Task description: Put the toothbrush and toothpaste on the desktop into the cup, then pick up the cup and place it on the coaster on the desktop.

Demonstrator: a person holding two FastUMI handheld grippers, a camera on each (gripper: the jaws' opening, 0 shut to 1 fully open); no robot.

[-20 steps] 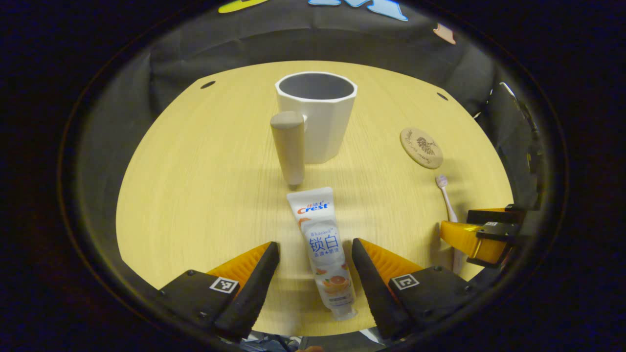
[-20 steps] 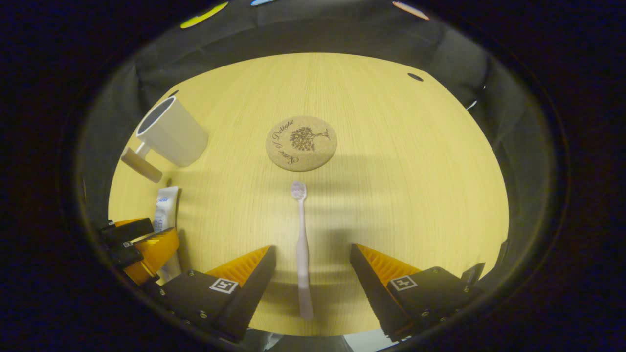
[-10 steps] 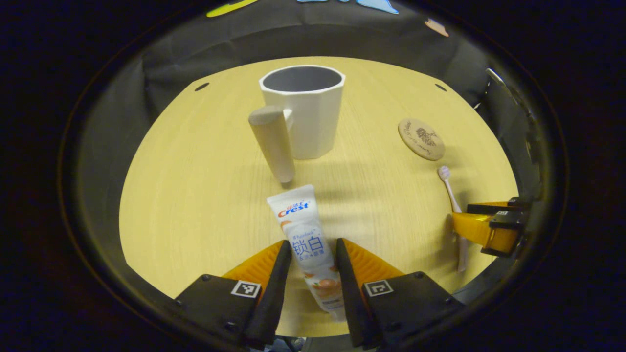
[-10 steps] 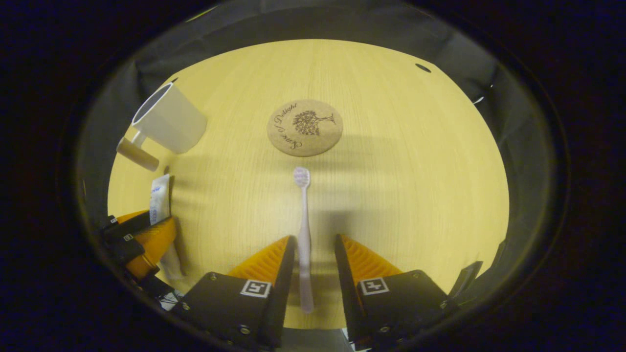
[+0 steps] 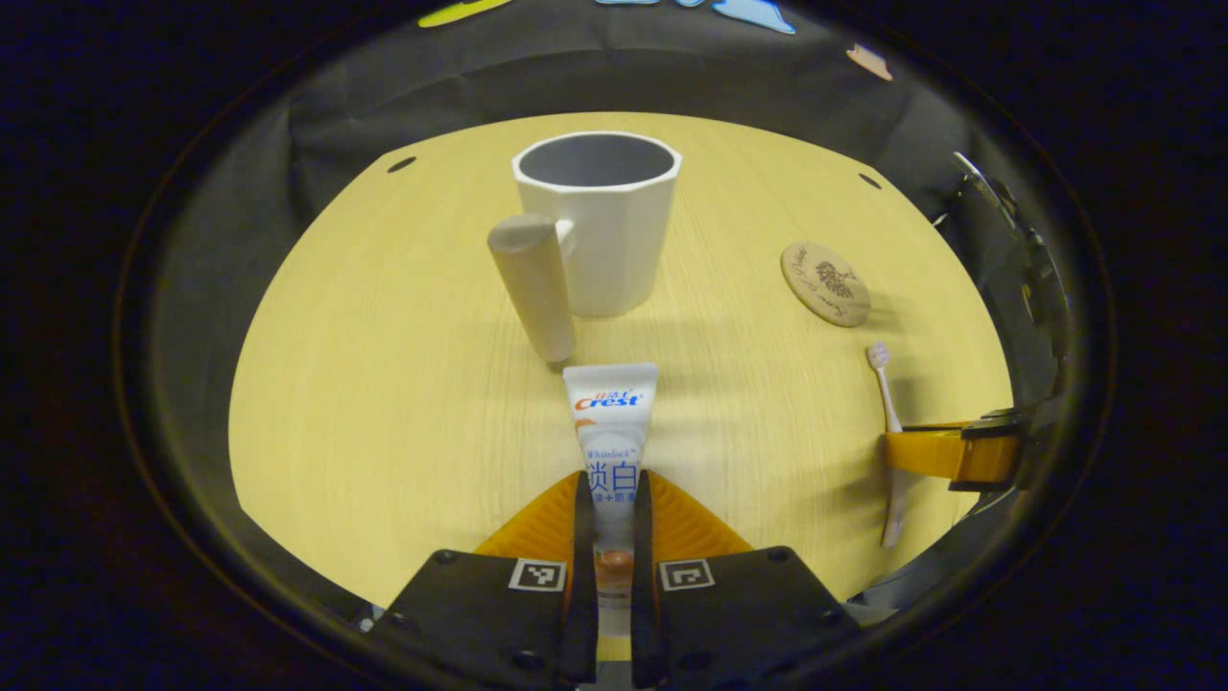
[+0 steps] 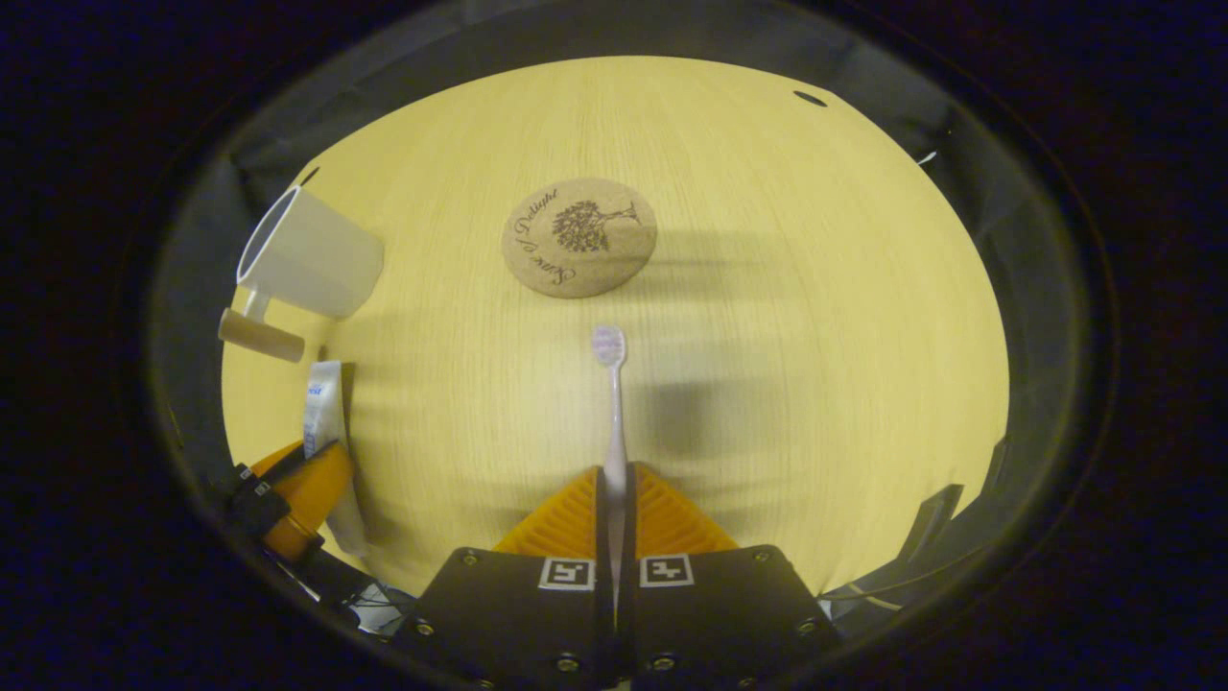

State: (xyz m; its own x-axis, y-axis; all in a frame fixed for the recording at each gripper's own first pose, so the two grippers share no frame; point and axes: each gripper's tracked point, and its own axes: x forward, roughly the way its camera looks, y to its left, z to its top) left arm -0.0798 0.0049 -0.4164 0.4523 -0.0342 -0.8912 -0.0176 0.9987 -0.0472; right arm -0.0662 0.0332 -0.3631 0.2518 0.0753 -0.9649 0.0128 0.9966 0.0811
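Both grippers have just closed. The left gripper (image 5: pixel 608 499) now clamps the toothpaste (image 5: pixel 610 437), whose flat end points ahead toward the cup (image 5: pixel 597 226). The right gripper (image 6: pixel 614 499) pinches the toothbrush (image 6: pixel 613 403), bristles forward, with the coaster (image 6: pixel 578 237) just beyond. Both grasps look secured, so lifting toward the cup likely comes next.

Cup (image 5: pixel 600 226): white, faceted, upright, empty, handle toward camera. Toothpaste (image 5: pixel 611 432): white tube, pinched between fingers, just before the handle. Toothbrush (image 6: pixel 611 403): pale, likewise pinched, head near round cork coaster (image 6: pixel 578 236).
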